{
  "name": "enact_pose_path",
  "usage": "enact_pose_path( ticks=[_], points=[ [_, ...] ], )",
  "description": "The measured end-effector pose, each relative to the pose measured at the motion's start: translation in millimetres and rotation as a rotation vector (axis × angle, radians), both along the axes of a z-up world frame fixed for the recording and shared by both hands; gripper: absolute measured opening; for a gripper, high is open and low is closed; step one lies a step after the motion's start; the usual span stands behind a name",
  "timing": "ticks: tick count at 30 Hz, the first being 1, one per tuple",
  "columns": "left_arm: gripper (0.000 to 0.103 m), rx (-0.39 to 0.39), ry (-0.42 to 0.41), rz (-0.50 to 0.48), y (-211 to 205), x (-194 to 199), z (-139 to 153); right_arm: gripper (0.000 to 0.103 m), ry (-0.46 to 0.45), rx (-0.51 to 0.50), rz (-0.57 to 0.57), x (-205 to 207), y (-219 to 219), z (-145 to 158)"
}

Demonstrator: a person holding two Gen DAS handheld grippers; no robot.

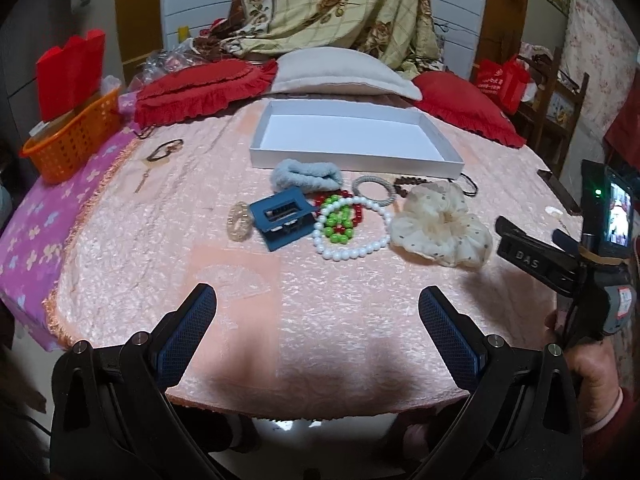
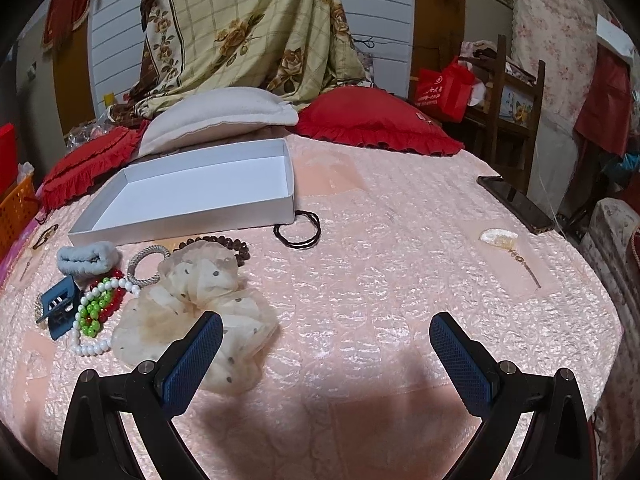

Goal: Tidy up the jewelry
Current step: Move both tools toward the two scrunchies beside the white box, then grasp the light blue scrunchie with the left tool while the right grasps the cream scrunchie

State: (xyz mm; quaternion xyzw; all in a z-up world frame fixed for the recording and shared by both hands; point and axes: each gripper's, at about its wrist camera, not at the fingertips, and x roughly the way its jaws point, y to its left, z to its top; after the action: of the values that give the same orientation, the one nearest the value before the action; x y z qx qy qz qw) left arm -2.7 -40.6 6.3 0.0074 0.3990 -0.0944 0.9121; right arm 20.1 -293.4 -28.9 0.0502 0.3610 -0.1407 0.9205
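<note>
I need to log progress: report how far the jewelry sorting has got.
Nothing looks done: the white box is empty. Nothing is in hand: the left tongs and right tongs are both open, above the pink bedspread. All remains: the white bead bracelet, blue hair clip, cream scrunchie and the rest lie outside the box.
</note>
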Motion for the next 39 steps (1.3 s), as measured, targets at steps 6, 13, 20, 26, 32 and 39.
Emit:
enact_pose_path(
  ticks=[6, 13, 20, 26, 32, 39],
  points=[
    [0.102, 0.044, 0.022, -0.079, -22, -3, -4, 0.100, -0.047, 0.018, 0.023, -2, -7, 5],
    [0.102, 0.089, -0.001, 0.009, -12, 8, -3, 0.096, -0.013, 0.052, 0.085, 1, -17, 8],
    [0.102, 0.133, -0.071, 0.134, 41, 42, 16, 0.092, 0.022, 0.112, 0.144, 27, -12, 17],
    [0.102, 0.128, -0.061, 0.124, 64, 79, 26, 0.083, 0.051, 0.170, 0.233, 49, 8, 21],
    [0.092, 0.103, -0.021, 0.116, 62, 106, 20, 0.081, 0.081, 0.177, 0.261, 54, 17, 12],
    [0.080, 0.050, 0.106, 0.019, 45, 150, 0, 0.072, 0.112, 0.225, 0.297, 59, 14, -1]
  ],
)
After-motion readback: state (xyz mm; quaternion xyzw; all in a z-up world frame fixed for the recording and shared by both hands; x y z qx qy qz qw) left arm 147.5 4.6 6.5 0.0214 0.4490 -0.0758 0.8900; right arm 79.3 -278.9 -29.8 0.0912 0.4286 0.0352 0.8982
